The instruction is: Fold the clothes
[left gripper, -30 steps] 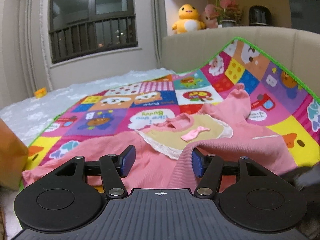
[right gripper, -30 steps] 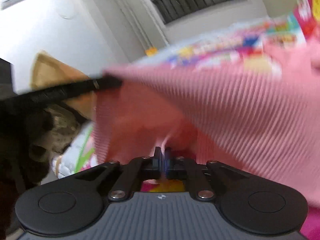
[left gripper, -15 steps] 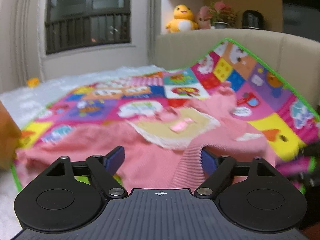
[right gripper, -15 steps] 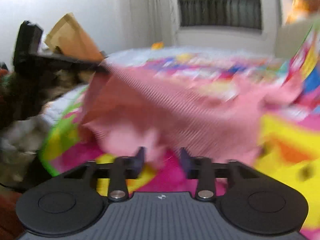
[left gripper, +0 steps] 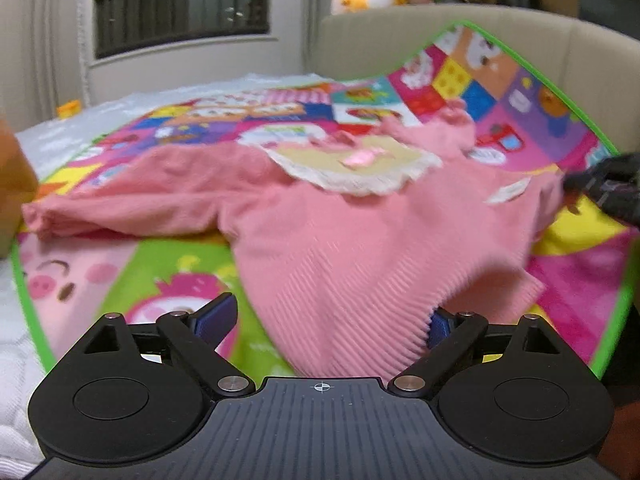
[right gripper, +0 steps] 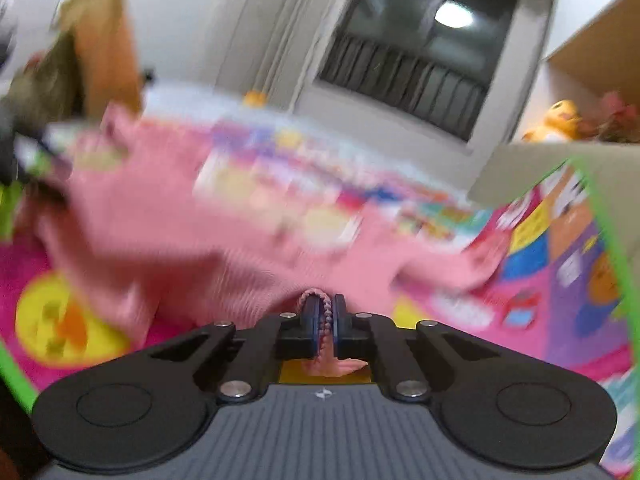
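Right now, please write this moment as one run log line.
left gripper: open | right gripper: shut on pink sweater | play mat: under sweater

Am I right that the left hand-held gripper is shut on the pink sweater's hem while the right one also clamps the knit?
Not quite: the left hand-held gripper is open, its jaws spread either side of the pink sweater, as the left wrist view shows. The right hand-held gripper does clamp the knit.

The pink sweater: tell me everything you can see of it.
The pink sweater is a small ribbed knit with a cream lace-edged collar and a pink bow. It lies front up and rumpled on the patchwork play mat, one sleeve stretched out flat to the left. Its ribbed hem sits between the open fingers of the left gripper; the right gripper is shut on a fold of its knit edge.
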Available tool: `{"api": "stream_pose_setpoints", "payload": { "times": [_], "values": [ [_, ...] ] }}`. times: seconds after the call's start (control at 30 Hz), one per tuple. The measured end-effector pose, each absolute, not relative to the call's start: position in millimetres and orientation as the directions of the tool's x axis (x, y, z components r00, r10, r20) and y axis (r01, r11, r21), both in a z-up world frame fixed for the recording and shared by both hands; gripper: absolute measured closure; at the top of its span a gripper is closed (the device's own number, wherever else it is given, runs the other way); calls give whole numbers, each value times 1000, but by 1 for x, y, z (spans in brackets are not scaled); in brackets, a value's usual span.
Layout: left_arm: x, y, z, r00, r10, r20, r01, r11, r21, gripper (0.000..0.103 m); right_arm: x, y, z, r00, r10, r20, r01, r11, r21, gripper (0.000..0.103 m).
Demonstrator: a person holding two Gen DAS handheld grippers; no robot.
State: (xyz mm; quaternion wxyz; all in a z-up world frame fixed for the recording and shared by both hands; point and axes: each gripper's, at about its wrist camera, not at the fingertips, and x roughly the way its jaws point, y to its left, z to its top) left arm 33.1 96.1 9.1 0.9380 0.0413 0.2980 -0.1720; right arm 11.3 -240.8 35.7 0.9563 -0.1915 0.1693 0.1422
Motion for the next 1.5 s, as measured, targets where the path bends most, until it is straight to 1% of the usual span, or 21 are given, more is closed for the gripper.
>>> {"api": "stream_pose_setpoints", "payload": {
  "times": [0.07, 0.17, 0.33, 0.47, 0.5, 0.53, 0.6, 0.67, 0.73, 0.77, 0.8, 0.93, 0.97, 1.03, 1.07, 1.1, 1.17, 1.23, 1.3, 1.37, 1.5],
  "values": [
    [33, 100, 16, 780, -290, -554, 333, 943, -25, 8, 12, -252, 63, 919, 207, -335, -311, 904, -294, 98],
    [32, 103, 20, 791, -276, -546, 325, 946, -7, 8, 12, -270, 76, 925, 171, -340, -270, 925, -268, 98],
    [31, 103, 9, 778, -261, -572, 328, 944, 16, 7, 22, -294, 33, 864, 72, -499, -226, 940, -255, 97],
    [21, 103, -3, 745, -259, -614, 357, 933, 40, 7, 4, -303, -1, 814, 25, -580, -226, 934, -277, 95],
    [16, 104, -5, 736, -268, -622, 369, 929, 37, 7, -1, -305, -5, 808, 17, -589, -225, 933, -281, 91],
    [11, 105, -6, 731, -271, -626, 376, 926, 38, 7, -6, -308, -5, 809, 13, -588, -221, 933, -283, 81],
    [1, 107, -9, 728, -273, -629, 379, 925, 38, 7, -12, -318, 0, 820, 37, -572, -223, 940, -259, 43],
    [-5, 108, -10, 717, -307, -626, 388, 922, -7, 6, -9, -321, 7, 832, 86, -549, -228, 954, -197, 35],
    [-7, 110, -12, 678, -405, -614, 424, 897, -123, 6, -2, -323, 13, 842, 136, -523, -234, 964, -125, 26],
    [-5, 111, -14, 655, -463, -597, 434, 877, -204, 6, 1, -323, 16, 846, 160, -508, -237, 967, -90, 17],
    [-1, 112, -17, 650, -489, -581, 416, 869, -266, 5, 4, -324, 20, 851, 184, -493, -241, 969, -54, 13],
    [10, 116, -26, 659, -548, -515, 320, 824, -468, 5, 29, -320, 7, 849, 223, -478, -210, 974, 81, 8],
    [10, 118, -27, 664, -560, -495, 301, 806, -510, 8, 36, -319, 1, 847, 222, -483, -191, 975, 113, 6],
    [9, 126, -22, 656, -618, -433, 307, 743, -595, 52, 45, -320, -10, 835, 223, -504, -156, 973, 172, 5],
    [8, 131, -18, 651, -646, -398, 312, 706, -635, 54, 48, -322, -15, 827, 222, -516, -138, 971, 196, 4],
    [6, 136, -14, 650, -670, -360, 319, 670, -671, 53, 51, -326, -20, 821, 220, -526, -119, 968, 220, 1],
    [-3, 151, 2, 683, -676, -278, 347, 635, -690, 45, 53, -335, -28, 813, 232, -535, -91, 957, 277, 0],
    [-12, 163, 15, 711, -669, -218, 381, 626, -681, 22, 52, -345, -32, 808, 270, -523, -90, 935, 343, 0],
    [-21, 173, 26, 733, -658, -173, 411, 631, -658, 12, 51, -348, -33, 803, 285, -524, -93, 928, 361, 0],
    [-26, 176, 30, 750, -634, -186, 405, 664, -629, 9, 51, -345, -33, 799, 280, -533, -94, 932, 349, 0],
    [-19, 157, 14, 748, -563, -352, 328, 774, -542, 9, 50, -334, -35, 796, 247, -553, -99, 954, 284, 0]
  ]
}}
